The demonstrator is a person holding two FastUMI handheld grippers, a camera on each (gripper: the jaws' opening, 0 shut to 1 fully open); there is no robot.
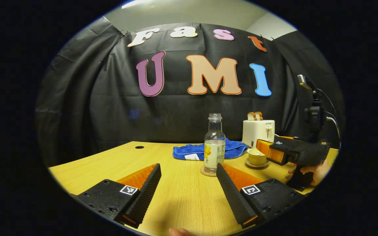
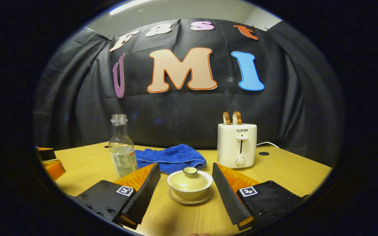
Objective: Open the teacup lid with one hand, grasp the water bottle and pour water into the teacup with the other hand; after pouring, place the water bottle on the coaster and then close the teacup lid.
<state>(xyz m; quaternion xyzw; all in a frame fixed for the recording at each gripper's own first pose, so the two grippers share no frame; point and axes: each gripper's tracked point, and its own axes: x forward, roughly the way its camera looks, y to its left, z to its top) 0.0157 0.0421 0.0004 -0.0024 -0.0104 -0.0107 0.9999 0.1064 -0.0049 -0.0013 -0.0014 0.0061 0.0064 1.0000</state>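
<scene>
- Right gripper [image 2: 186, 185] hovers low over the table [image 2: 290, 170], fingers spread wide and holding nothing; the teacup [image 2: 189, 187] sits in the gap between them, touching neither.
- Teacup is pale cream, on a matching saucer [image 2: 189, 199], with its lid [image 2: 190, 178] on and a small knob on top.
- Left gripper [image 1: 189, 185] is likewise wide open and empty, aimed at the bottle [image 1: 214, 143], which stands ahead of its right finger.
- Bottle is clear glass, uncapped, upright, about half full, with a label bearing a yellow mark; it stands on a round coaster [image 1: 207, 171].
- In the left gripper view the right gripper's finger hides part of the teacup's right side, so its lid is hard to make out there.
- In the right gripper view the bottle's base is hidden behind the left finger.
- Blue cloth [image 2: 171, 157] lies behind teacup and bottle.
- White toaster [image 2: 237, 145] with two slices stands behind and right of the teacup.
- Left gripper's orange edge is cut off at the right gripper view's left side.
</scene>
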